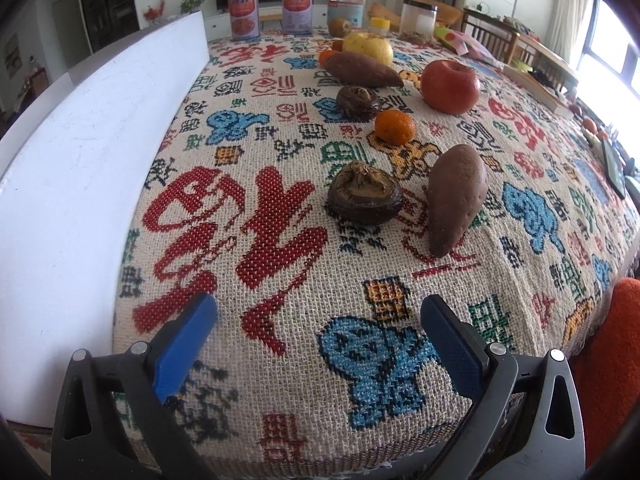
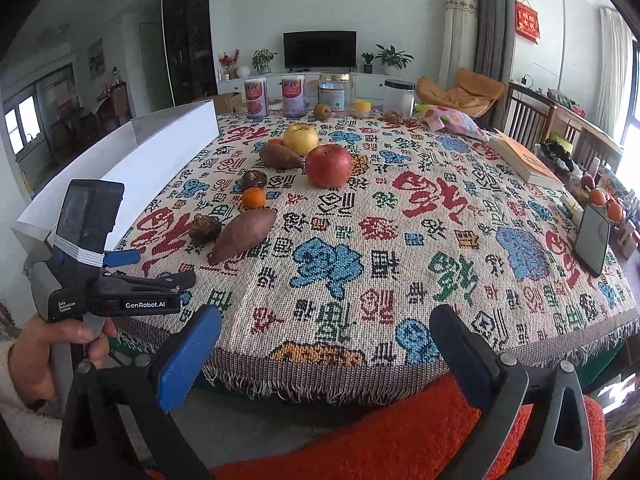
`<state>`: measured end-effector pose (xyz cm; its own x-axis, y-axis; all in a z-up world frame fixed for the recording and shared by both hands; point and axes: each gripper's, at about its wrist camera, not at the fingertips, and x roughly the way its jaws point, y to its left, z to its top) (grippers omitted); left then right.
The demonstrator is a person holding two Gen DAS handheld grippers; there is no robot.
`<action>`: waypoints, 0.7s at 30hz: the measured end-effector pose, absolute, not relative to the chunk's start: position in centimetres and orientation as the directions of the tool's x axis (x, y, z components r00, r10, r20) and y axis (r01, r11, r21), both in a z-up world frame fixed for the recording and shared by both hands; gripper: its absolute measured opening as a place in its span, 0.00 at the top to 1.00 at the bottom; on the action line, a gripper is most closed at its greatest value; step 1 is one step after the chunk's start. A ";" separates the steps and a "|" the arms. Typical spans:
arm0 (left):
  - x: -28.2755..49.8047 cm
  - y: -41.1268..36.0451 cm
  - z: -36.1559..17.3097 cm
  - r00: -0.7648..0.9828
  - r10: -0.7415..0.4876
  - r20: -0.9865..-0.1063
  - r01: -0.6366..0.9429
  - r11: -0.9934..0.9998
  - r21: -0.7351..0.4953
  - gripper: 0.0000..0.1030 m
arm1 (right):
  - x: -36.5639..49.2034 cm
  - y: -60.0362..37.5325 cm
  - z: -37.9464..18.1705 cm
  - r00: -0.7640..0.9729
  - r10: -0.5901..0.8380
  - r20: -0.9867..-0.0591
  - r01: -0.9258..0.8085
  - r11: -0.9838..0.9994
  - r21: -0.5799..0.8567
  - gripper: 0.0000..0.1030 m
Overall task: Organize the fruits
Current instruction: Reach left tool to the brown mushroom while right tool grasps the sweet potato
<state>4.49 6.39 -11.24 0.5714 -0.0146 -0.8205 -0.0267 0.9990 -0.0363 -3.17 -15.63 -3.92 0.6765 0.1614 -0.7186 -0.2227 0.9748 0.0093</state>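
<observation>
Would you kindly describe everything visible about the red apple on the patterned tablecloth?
The red apple is round and glossy, red with orange-yellow streaks, its stem dimple facing up, so it sits upright. It looks whole and unbruised. It rests on the woven tablecloth towards the far middle of the table, just in front of the yellow apple and right of a sweet potato; whether it touches either cannot be told. In the left wrist view it stands clear of the mandarin. No gripper holds it.

Bright daylight from the window [image 1: 612, 40] at right, blown out to white glare. Soft, faint shadows beneath the produce on the surface [image 1: 280, 240]. Strong fisheye bending with dark corners. Sharp centre, slight softness toward edges.
</observation>
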 end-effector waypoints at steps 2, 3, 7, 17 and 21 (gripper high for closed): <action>4.0 6.6 -11.3 0.578 -0.026 -0.816 -0.025 0.998 -0.049 0.01 | -2.3 -15.8 -4.1 0.655 0.198 -0.729 -0.230 0.971 0.057 0.00; 3.8 6.7 -11.3 0.582 -0.021 -0.813 -0.024 0.999 -0.043 0.01 | -1.6 -15.9 -4.1 0.639 0.233 -0.733 -0.242 0.965 0.096 0.00; 3.3 7.0 -11.5 0.591 0.012 -0.807 -0.035 0.999 -0.011 0.01 | 3.2 -14.1 -5.4 0.509 0.353 -0.785 -0.318 0.925 0.210 0.29; 2.5 7.8 -11.7 0.613 0.032 -0.790 -0.062 0.998 -0.007 0.01 | 12.1 -8.5 -10.7 0.336 0.483 -0.809 -0.158 0.875 0.457 0.44; 2.5 7.7 -11.7 0.624 0.038 -0.781 -0.067 0.998 -0.005 0.01 | 12.7 -7.4 -11.2 0.368 0.423 -0.828 -0.148 0.906 0.397 0.52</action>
<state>2.46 7.71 -11.71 0.6239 0.0382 -0.7806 -0.0671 0.9977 -0.0048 12.66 -7.36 -11.19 0.3679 0.4229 -0.8281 -0.1482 0.9059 0.3967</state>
